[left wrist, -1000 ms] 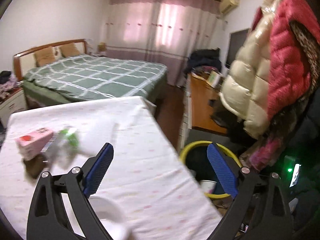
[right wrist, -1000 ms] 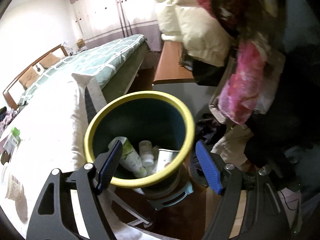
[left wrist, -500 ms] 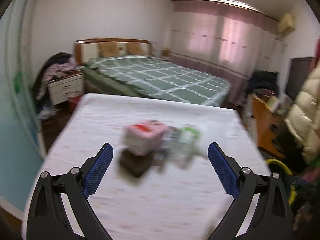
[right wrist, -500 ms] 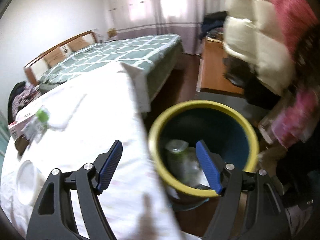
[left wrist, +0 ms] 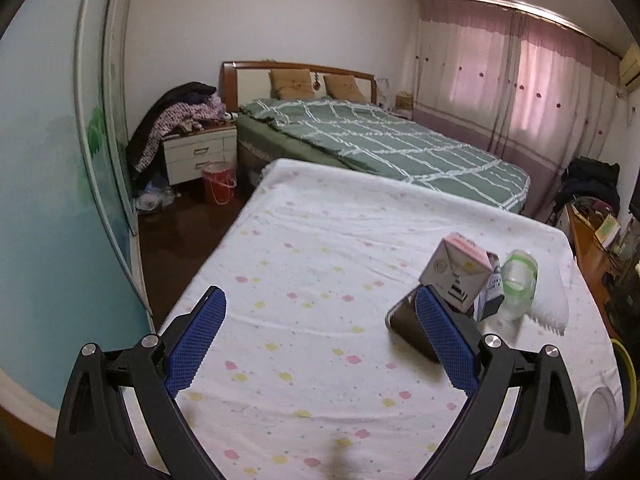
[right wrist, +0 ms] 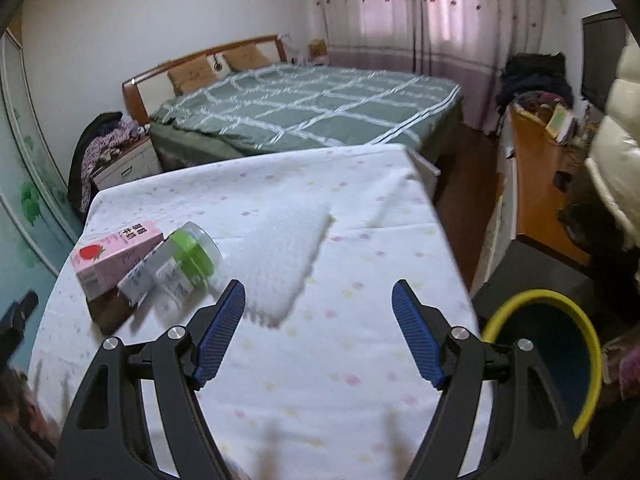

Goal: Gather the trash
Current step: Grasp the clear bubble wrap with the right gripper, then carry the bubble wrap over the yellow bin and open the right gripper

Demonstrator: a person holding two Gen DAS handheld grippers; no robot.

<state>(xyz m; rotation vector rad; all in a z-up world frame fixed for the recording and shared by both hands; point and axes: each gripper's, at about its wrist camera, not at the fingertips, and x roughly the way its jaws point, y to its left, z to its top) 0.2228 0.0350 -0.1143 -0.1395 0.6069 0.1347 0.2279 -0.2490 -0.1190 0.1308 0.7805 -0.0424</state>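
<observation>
On the white flowered tablecloth [right wrist: 340,360] lies a heap of trash: a pink strawberry milk carton [right wrist: 114,256], a clear jar with a green lid [right wrist: 188,256], a small white-and-blue pack [right wrist: 134,280] and a dark flat object [right wrist: 112,314] under them. In the left wrist view the carton [left wrist: 460,268], the jar [left wrist: 518,284] and the dark object [left wrist: 408,326] sit just beyond the right finger. My left gripper [left wrist: 320,348] is open and empty. My right gripper [right wrist: 318,334] is open and empty over the cloth, right of the heap. The yellow-rimmed dark bin [right wrist: 560,356] stands at the table's right.
A white fluffy cloth [right wrist: 288,248] lies on the table beside the heap. Behind the table is a bed with a green checked cover [left wrist: 392,148], with a nightstand [left wrist: 198,154] and a red bucket [left wrist: 218,180] on its left. A wooden desk [right wrist: 536,184] stands right.
Both grippers swung left from the bin toward the table. The right wrist view left the bin's inside for the tablecloth. The left now faces the trash heap close up.
</observation>
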